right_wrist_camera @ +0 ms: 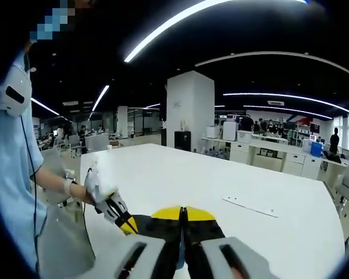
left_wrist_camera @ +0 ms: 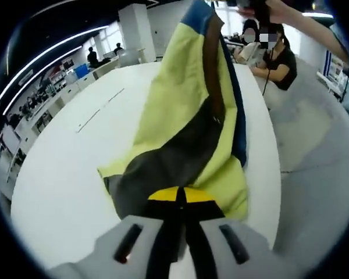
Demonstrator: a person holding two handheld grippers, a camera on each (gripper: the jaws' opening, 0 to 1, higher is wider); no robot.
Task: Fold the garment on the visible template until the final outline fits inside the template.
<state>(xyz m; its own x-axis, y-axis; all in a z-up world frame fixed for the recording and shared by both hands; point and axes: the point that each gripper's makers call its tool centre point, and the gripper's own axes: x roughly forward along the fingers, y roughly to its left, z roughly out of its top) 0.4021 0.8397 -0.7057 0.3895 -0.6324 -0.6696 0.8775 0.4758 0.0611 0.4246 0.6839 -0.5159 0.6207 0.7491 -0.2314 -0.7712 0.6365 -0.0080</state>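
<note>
White table (left_wrist_camera: 64, 174) is stretching through an open office. At six o'clock in the left gripper view, the left gripper (left_wrist_camera: 179, 224) is pinching a corner of the yellow, grey and blue garment (left_wrist_camera: 186, 128), jaws closed. The right gripper (right_wrist_camera: 182, 232), closed on cloth, is lifting the far end toward twelve o'clock. Likely spreading before folding; next, laying it flat on the template lines.

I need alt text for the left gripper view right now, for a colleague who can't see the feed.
The left gripper, jaws shut on a yellow, grey and blue garment, holds it up over a white table. The cloth rises to the top of the view, where the right gripper grips its far end. People sit at desks in the office behind.
</note>
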